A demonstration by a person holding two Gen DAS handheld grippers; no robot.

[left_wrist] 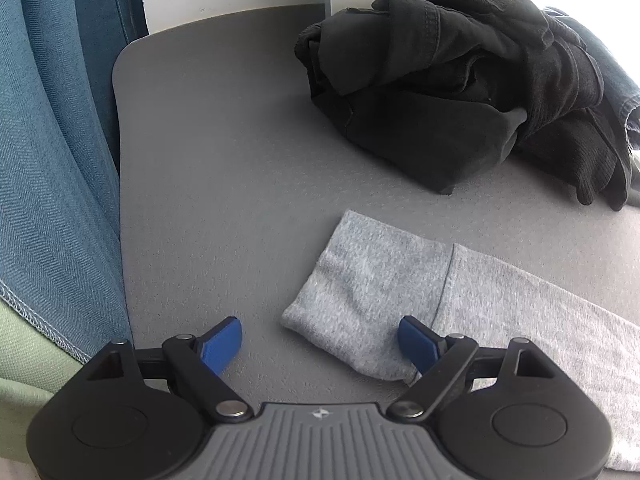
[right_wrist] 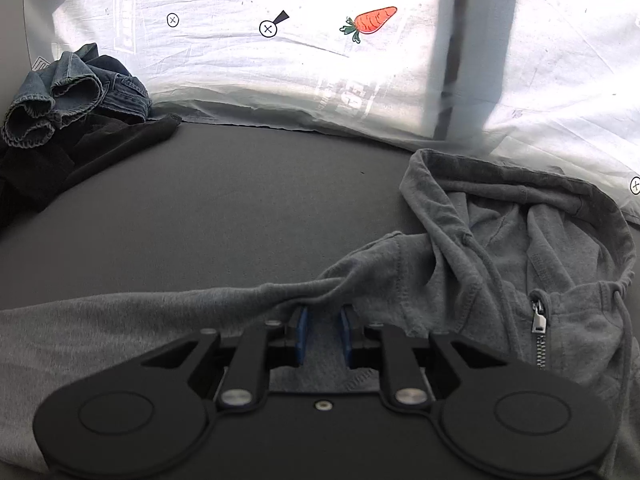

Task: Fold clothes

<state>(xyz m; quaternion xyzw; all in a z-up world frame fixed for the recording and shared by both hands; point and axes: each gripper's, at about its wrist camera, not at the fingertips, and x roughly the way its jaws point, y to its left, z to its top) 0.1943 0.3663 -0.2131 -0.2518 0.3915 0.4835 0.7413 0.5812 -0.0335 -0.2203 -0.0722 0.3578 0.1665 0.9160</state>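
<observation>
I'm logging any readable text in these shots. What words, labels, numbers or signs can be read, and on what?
No word or number reads clearly.
"X" in a circle: printed several times on the white sheet, among carrot pictures.
Pale block lettering on the sheet: too washed out to read.
Small emblem on the left gripper body: a symbol, no letters.
Hoodie, black clothes: no text visible.
</observation>
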